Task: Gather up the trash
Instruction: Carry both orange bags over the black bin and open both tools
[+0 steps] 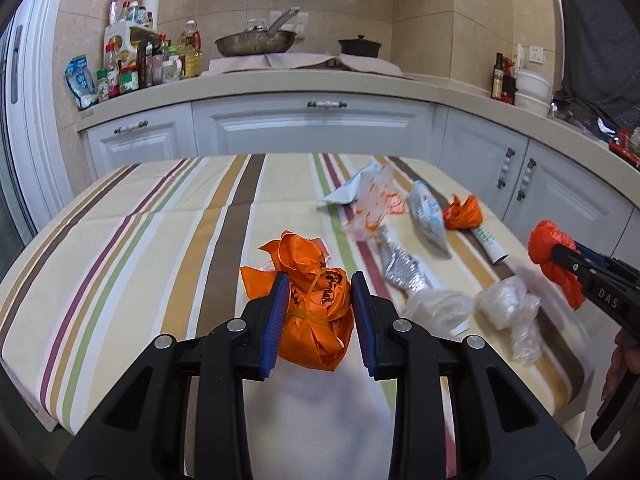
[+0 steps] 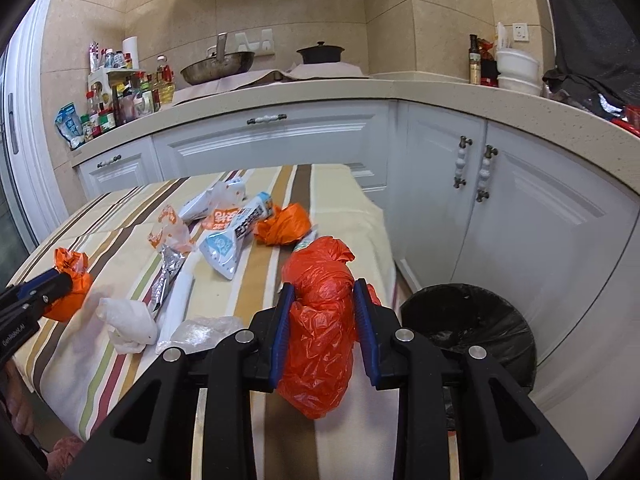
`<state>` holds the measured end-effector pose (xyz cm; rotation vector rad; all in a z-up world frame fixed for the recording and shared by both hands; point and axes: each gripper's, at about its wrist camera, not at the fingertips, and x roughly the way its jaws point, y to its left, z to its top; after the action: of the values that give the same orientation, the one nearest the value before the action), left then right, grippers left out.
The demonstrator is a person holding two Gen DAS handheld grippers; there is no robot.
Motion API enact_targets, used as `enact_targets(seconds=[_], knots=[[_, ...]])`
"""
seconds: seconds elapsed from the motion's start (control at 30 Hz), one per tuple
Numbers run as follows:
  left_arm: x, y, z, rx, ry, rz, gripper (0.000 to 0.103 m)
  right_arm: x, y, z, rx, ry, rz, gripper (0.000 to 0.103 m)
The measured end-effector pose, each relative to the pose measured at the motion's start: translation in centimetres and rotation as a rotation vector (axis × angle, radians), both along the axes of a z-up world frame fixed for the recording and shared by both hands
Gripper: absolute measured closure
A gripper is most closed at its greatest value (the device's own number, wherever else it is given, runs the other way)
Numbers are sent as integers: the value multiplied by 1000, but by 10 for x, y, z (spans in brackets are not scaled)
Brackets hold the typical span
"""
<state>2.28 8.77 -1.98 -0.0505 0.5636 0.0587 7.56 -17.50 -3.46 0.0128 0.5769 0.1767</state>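
Observation:
On the striped tablecloth lies scattered trash. My left gripper is shut on a tied orange bag bundle, which sits low over the cloth; the same gripper shows at the left edge of the right wrist view. My right gripper is shut on a crumpled red plastic bag that hangs between the blue pads near the table's right edge. In the left wrist view that gripper and its red bag appear at the far right.
A bin with a black liner stands on the floor right of the table, by white cabinets. Still on the cloth: a small orange bag, a blue-white packet, a silver wrapper, clear plastic, white tissue.

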Motion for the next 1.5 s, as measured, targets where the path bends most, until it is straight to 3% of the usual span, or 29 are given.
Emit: enact_targets(seconds=[0.33,0.77,1.1,1.43,1.5], knots=[[17,-60,25,-39,-60,-161,72,-16,-48,12,-24,-53,-135,72],[50,-206,14,-18,-30,-419,72,-22,-134,4,1,-72,-293,72],[86,-281,-2,12,21,-454,72,5,-174,-18,36,-41,-298,72],[126,-330,-22,19,105,-430,71,45,-204,-44,76,2,-278,72],[135,-335,-29,18,132,-412,68,52,-208,-49,84,8,-283,62]])
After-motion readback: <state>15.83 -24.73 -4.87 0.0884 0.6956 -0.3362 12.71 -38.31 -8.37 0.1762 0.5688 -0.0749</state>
